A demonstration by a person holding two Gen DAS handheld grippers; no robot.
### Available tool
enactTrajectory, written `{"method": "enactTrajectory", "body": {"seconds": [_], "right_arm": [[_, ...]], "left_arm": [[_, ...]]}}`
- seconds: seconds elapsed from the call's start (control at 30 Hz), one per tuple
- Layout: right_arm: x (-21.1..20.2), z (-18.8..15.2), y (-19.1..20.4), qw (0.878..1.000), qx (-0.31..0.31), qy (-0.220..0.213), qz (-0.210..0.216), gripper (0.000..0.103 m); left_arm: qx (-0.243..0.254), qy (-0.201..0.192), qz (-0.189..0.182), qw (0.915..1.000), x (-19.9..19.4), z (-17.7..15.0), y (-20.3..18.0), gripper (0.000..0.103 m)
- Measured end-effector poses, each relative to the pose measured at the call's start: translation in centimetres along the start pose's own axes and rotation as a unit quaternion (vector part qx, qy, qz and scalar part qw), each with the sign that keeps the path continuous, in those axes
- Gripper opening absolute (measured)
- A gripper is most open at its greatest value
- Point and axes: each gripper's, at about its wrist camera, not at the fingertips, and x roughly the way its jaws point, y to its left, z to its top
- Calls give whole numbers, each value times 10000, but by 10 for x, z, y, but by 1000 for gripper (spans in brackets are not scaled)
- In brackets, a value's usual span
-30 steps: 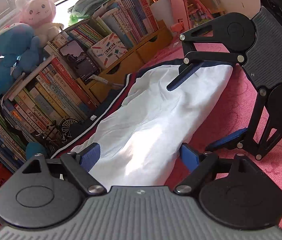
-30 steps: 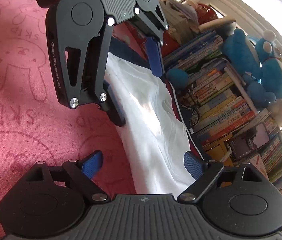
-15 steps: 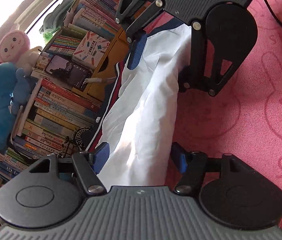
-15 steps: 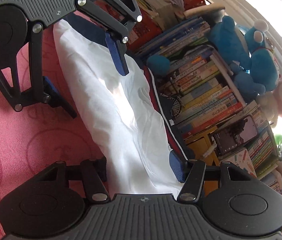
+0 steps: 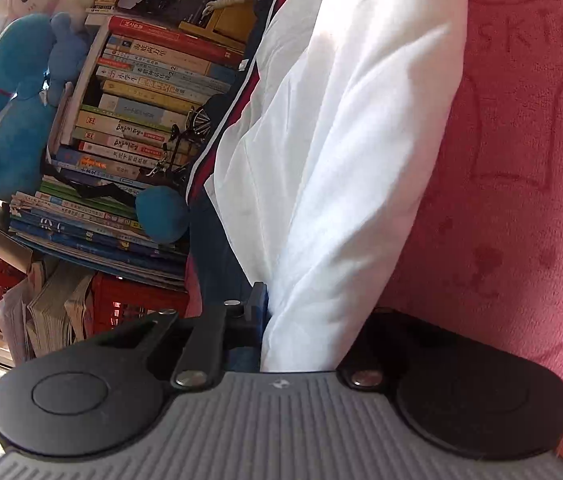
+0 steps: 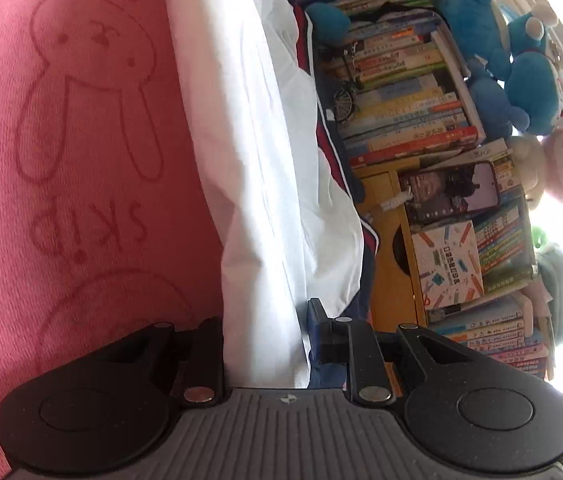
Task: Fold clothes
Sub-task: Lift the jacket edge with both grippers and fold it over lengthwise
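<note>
So both my claws sit on the same long strip of cloth: the white garment with navy and dark-red striped trim (image 5: pixel 345 128), folded into a narrow band on the pink plush bunny-print blanket (image 5: pixel 521 160) that covers the surface. My left claw (image 5: pixel 281 332) has just been closing, and it now pinches one short end of the band, with white fabric bunched between its blue pads (image 5: pixel 259 304). My right claw (image 6: pixel 265 344) has also just been closing, and from its own camera the opposite end runs straight down into its narrow gap, gripped as far as I can judge.

What the coming move turns on is this: the band's long axis runs directly away from each claw, ahead along its fingers, toward the other one. Neither claw shows in the other's view, so I cannot say how far apart they stand. The trimmed edge lies on the side of the stacked books (image 5: pixel 133 112) and blue plush toys (image 5: pixel 13 100); the plain edge faces open blanket. I judge the next fold should carry one end along that axis onto the other.
</note>
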Motion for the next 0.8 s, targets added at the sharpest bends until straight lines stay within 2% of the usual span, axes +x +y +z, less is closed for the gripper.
{"method": "enactTrajectory", "body": {"seconds": [0.1,0.17,0.27,0.4,0.53,0.6,0.7,0.8], "right_arm": [[9,-3,-4,9996,265,102,-30,20],[16,2,-1,9993,317,194,-72,9],[12,6,-2,9995,60,159,-255,8],[-15,4,-15,9973,-249,-52,-687,8],[-76,-4,-27,9930,-224,-438,-1074,8],[-110,-12,-26,9911,-194,-617,-1167,8],[-146,-30,-7,9925,-218,-661,-1002,9],[-157,-44,21,9959,-302,-558,-638,9]], "left_arm": [[-3,-82,290,9995,5,4,-3,1],[-71,-71,397,9992,5,6,-3,4],[-133,-95,613,9980,2,4,4,4],[-489,-269,837,9949,-30,4,27,4],[-1062,-554,850,9892,-92,-2,47,4],[-1107,-658,837,9881,-124,-9,40,5],[-891,-557,546,9930,-152,-24,11,9],[-534,-308,151,9980,-155,-37,-25,10]]}}
